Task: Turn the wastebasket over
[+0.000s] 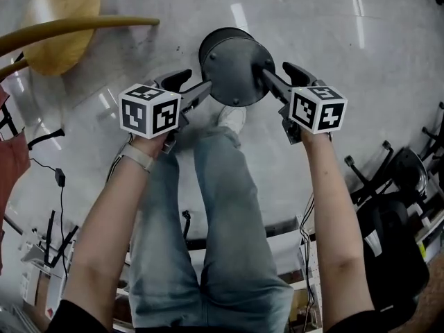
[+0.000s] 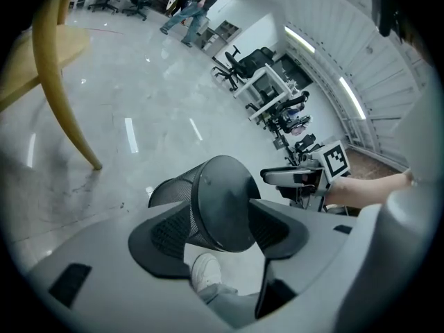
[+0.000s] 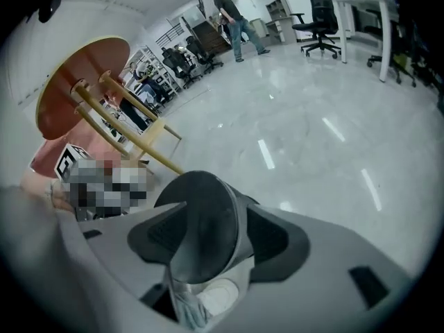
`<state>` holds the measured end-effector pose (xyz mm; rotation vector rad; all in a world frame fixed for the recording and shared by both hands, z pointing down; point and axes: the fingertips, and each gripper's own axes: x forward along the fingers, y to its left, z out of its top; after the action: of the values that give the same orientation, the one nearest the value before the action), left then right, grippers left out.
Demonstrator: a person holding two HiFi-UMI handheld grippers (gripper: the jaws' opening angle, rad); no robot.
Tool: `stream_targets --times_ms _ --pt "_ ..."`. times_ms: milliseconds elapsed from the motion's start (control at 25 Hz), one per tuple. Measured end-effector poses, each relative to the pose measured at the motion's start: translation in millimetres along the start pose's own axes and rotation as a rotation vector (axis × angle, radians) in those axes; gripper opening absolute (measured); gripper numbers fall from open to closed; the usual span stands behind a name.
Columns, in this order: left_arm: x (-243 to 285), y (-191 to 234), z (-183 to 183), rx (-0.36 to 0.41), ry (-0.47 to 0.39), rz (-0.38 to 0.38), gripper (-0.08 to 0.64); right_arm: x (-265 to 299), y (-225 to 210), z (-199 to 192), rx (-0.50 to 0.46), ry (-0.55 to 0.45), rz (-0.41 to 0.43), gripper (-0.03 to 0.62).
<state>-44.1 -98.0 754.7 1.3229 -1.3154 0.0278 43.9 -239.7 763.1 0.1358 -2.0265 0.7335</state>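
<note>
Wastebasket [image 1: 234, 64] stands base-up, long axis roughly upright; left hand-held gripper [image 1: 197, 82] and right hand-held gripper [image 1: 276, 72] flank it, jaws open.

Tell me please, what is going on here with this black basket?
A standing person holds a gripper in each hand, reaching down to a black mesh wastebasket beside their shoe. The basket has its closed bottom turned up. The left gripper and right gripper sit on opposite sides of that bottom, both with jaws open, and neither seems to clamp it.
</note>
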Motion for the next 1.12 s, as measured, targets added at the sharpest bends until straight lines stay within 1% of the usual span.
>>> stream_targets --times_ms 120,240,320,440,520,600,720,840,1000,1120 --pt "19 12 -1 -0.015 0.002 -0.007 0.258 15 -7 -4 0.016 0.018 0.04 0.258" --pt "36 21 -9 -0.007 0.035 -0.023 0.258 32 -13 -14 0.01 0.055 0.07 0.258" --pt "46 25 -15 0.003 0.056 -0.035 0.258 40 -13 -19 0.016 0.072 0.104 0.259" --pt "51 27 -18 0.014 0.055 -0.047 0.265 44 -8 -19 0.049 0.06 0.167 0.261" --pt "51 27 -18 0.015 0.044 -0.065 0.267 43 -8 -19 0.054 0.047 0.179 0.262" --pt "50 26 -17 0.031 0.039 -0.07 0.265 41 -9 -19 0.05 0.042 0.169 0.261" --pt "49 25 -17 0.076 0.047 -0.06 0.265 38 -6 -19 0.039 0.046 0.134 0.261" --pt "43 23 -23 0.116 0.054 -0.076 0.265 30 4 -27 0.049 0.026 0.094 0.258" --pt "26 31 -41 0.191 0.078 -0.117 0.265 21 30 -39 0.07 -0.021 0.058 0.233" --pt "9 40 -61 0.248 0.109 -0.145 0.265 14 59 -51 0.05 -0.041 0.044 0.224"
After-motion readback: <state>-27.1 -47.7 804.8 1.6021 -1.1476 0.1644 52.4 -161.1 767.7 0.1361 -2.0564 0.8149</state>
